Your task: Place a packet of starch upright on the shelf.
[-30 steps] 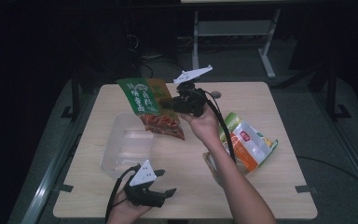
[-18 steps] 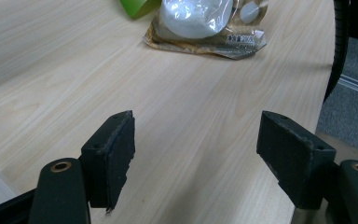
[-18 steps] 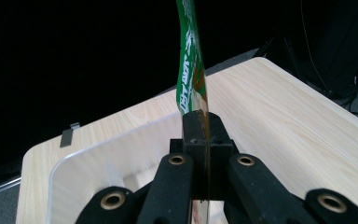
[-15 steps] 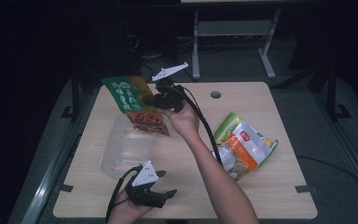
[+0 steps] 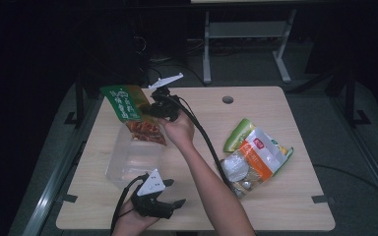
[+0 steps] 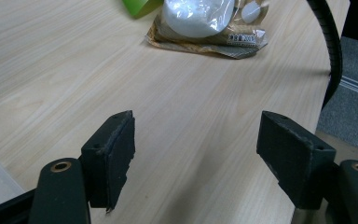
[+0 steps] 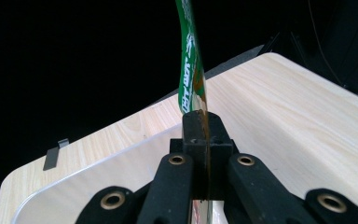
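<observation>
A green and orange snack bag (image 5: 126,105) hangs over the far end of a clear plastic bin (image 5: 130,160), with my right gripper (image 5: 151,109) shut on its edge. In the right gripper view the bag (image 7: 188,70) rises edge-on from between the closed jaws of the right gripper (image 7: 200,135), and the bin's rim (image 7: 93,164) lies just below. My left gripper (image 5: 171,203) rests low at the table's front edge, open. Between the spread jaws of the left gripper (image 6: 196,144) there is bare tabletop.
An orange and white snack bag (image 5: 256,160) and a green packet (image 5: 237,135) lie at the right of the wooden table (image 5: 275,105). The same orange bag (image 6: 205,23) appears ahead of the left gripper. A black cable (image 5: 204,140) runs along the person's right forearm.
The right gripper has carried the snack bag leftward, from the table's middle to above the bin's far end. The left gripper has stayed put.
</observation>
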The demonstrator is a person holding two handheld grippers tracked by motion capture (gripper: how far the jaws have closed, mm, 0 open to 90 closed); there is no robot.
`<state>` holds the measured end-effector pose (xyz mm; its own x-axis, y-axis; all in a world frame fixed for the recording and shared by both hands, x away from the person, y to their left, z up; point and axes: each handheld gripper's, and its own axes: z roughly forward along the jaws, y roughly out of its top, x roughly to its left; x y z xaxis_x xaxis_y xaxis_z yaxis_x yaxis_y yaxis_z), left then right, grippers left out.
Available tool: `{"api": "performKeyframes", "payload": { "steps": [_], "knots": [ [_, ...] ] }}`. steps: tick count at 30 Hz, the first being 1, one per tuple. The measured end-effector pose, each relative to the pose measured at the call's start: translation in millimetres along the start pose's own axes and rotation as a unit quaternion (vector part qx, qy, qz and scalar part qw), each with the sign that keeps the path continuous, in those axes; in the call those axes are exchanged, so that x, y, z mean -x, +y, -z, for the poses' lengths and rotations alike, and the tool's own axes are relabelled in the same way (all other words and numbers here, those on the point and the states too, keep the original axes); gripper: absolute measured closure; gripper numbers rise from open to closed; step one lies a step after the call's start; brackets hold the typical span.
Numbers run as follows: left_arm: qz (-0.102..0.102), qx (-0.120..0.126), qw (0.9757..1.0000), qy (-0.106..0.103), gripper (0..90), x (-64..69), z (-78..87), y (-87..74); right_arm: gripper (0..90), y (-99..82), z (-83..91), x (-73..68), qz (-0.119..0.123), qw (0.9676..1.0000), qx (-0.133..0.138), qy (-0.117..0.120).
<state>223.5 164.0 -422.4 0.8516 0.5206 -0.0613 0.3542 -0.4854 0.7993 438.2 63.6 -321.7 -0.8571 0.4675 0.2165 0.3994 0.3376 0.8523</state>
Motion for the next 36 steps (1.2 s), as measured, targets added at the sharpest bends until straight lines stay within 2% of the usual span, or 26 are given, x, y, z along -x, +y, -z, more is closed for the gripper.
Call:
{"api": "performKeyframes", "payload": {
  "steps": [3, 8, 10, 12, 21, 26, 30, 31, 34, 36],
  "knots": [
    [0.001, 0.001, 1.0, 0.002, 27.5, -1.1, 1.6, -0.7, 89.4, -6.6, -10.9, 4.0, -0.008, 1.0, 0.001, -0.002],
    [0.003, 0.0, 1.0, 0.005, 27.5, -2.9, 4.0, -0.5, 89.4, -15.5, -18.1, 8.5, -0.015, 0.9998, -0.002, -0.009],
    [0.004, 0.004, 1.0, 0.007, 27.5, -3.2, 4.4, -0.9, 89.3, -19.4, -18.5, 12.4, -0.016, 0.9998, 0.001, -0.008],
    [0.007, 0.004, 0.9999, 0.007, 27.5, -3.1, 4.4, -1.1, 89.3, -23.1, -18.1, 17.1, -0.028, 0.9996, 0.004, -0.001],
    [0.006, 0.002, 0.9999, 0.007, 27.6, -2.6, 2.7, -1.6, 89.1, -34.8, -15.3, 27.6, -0.02, 0.9998, 0.001, -0.008],
    [0.008, 0.001, 0.9999, 0.008, 27.6, -3.1, 3.1, -1.6, 89.1, -39.8, -12.2, 35.0, -0.033, 0.9994, -0.001, -0.01],
    [0.009, 0.002, 0.9999, 0.009, 27.6, -3.6, 3.5, -1.8, 88.5, -39.3, -11.3, 35.6, -0.028, 0.9995, -0.006, -0.013],
    [0.009, 0.002, 0.9999, 0.01, 27.6, -3.9, 3.8, -1.8, 87.6, -39.0, -10.7, 35.8, -0.027, 0.9995, -0.008, -0.015],
    [0.009, 0.002, 0.9999, 0.011, 27.6, -4.4, 3.7, -1.8, 74.0, -38.9, -9.0, 36.3, -0.028, 0.9994, -0.014, -0.012],
    [0.004, 0.0, 0.9999, 0.014, 27.5, -4.6, 3.0, -1.1, 71.3, -38.7, -6.0, 36.6, -0.027, 0.9993, -0.021, -0.013]
  ]
}}
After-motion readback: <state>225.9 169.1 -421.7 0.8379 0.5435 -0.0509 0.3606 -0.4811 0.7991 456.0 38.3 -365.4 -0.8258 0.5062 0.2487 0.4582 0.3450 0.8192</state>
